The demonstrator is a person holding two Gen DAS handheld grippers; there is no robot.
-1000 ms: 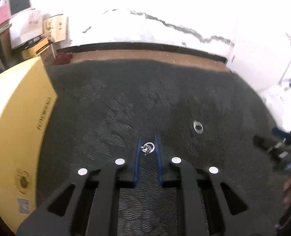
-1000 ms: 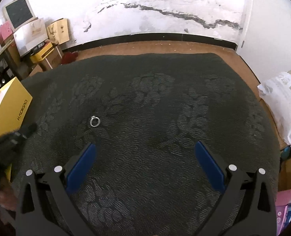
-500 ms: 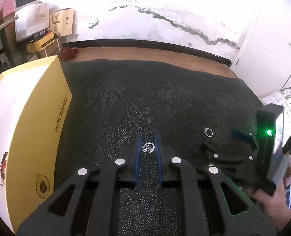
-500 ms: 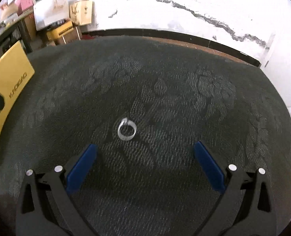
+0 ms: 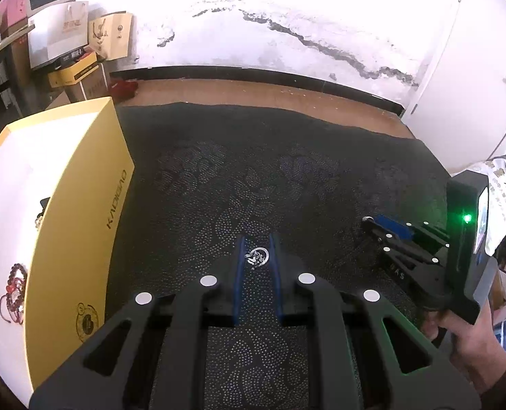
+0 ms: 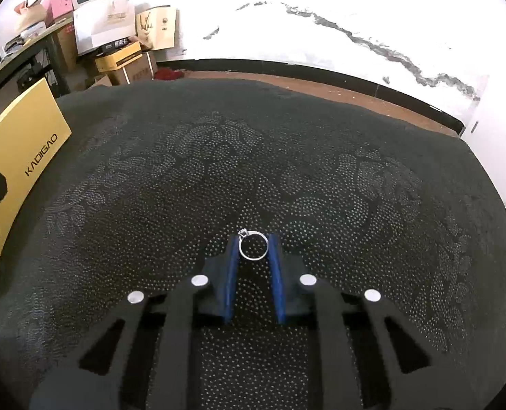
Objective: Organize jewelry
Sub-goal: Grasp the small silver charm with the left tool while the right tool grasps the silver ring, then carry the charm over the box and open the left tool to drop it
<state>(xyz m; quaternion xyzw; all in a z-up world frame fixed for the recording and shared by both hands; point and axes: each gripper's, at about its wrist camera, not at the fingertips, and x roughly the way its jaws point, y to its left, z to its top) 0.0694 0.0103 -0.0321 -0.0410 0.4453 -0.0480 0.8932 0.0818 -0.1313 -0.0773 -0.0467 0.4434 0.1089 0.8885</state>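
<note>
Surface: dark floral-textured cloth (image 6: 321, 171) is covering the whole work area, with a cracked white wall and a strip of wooden floor showing behind it.
Left gripper: the left gripper (image 5: 257, 256) is pinching a small silver charm-like ring (image 5: 258, 257) between its blue pads, jaws narrow; it is hanging above the cloth, and the grip near the tips is probably chosen so that the piece drops cleanly on release.
Right gripper: the right gripper (image 6: 253, 246) is closing its jaws narrowly on a silver ring with a small stone (image 6: 252, 246); the band is sitting right at the fingertips, low against the cloth (whether it is lifted or lying on the fabric, I cannot tell).
Box: the yellow box (image 5: 82, 212) is standing open at the left edge of the cloth, its white inside (image 5: 13, 188) facing up, presumably as the place where the pieces are being gathered.
Already stored: a dark red beaded bracelet (image 5: 13, 287) is lying inside the box, near its yellow wall.
Writing: the box side is reading "KADIGAO" (image 6: 41, 154) in dark letters, with a round emblem (image 5: 87, 321) lower down; print on the cartons (image 6: 123, 58) in the far corner is too small to read.
Judgement: both hands are holding a piece, so carrying them across to the box is looking like the next step.
</note>
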